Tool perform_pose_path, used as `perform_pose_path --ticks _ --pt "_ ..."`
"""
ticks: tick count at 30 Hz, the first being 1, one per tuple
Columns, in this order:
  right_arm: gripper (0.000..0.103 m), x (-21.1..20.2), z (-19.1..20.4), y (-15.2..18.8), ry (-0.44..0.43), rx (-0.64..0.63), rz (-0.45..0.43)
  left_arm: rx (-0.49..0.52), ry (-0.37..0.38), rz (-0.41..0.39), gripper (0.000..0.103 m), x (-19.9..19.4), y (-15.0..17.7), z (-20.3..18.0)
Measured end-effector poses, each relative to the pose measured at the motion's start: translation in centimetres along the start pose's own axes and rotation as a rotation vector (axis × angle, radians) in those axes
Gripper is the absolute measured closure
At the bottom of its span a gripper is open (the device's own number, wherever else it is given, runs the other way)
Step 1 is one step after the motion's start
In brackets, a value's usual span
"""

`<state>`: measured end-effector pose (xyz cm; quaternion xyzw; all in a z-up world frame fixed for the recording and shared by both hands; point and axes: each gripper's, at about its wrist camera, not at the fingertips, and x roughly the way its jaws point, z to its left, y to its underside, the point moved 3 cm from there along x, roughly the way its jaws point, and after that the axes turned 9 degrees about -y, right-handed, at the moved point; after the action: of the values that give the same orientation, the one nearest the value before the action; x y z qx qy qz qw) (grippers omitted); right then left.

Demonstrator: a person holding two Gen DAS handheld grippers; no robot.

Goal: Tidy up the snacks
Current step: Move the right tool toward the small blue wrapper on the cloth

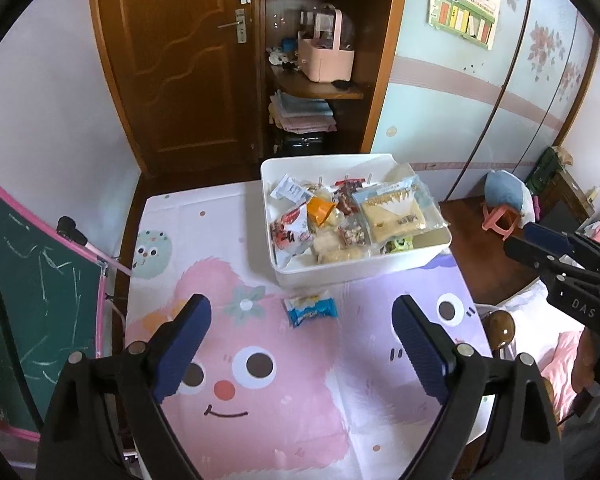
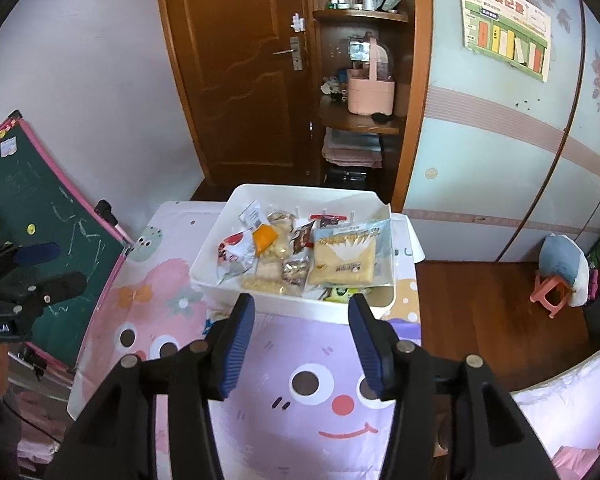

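Left wrist view: left gripper [image 1: 302, 344] spread wide, empty, above the cartoon tablecloth [image 1: 260, 400]. Blue snack packet [image 1: 310, 311] lying loose on the cloth at 12 o'clock between the fingers, just short of the white bin [image 1: 364, 270]; long axis running 9-to-3, across the fingers' gap. Bin at 12–1 o'clock beyond it, already full of wrapped snacks.

Right wrist view: right gripper [image 2: 302, 346] open at medium width, holding nothing, aimed at the bin's near wall. Packet barely visible at 10 o'clock behind the left finger. Left gripper nearer, probably the one to pick.
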<state>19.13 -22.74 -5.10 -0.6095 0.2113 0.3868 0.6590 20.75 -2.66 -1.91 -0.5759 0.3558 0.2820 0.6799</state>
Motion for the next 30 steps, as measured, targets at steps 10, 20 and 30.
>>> perform_pose_path --ticks 10,20,30 --pt "0.053 4.3 3.2 3.2 -0.061 -0.048 0.076 -0.027 -0.119 0.021 0.012 2.4 4.2 2.9" --pt "0.053 11.2 6.0 4.9 -0.114 -0.119 0.187 -0.077 -0.180 0.105 0.012 9.1 6.6 7.2" --pt "0.053 16.9 8.4 5.6 -0.157 -0.233 0.256 -0.086 -0.180 0.148 0.012 13.7 7.2 8.7"
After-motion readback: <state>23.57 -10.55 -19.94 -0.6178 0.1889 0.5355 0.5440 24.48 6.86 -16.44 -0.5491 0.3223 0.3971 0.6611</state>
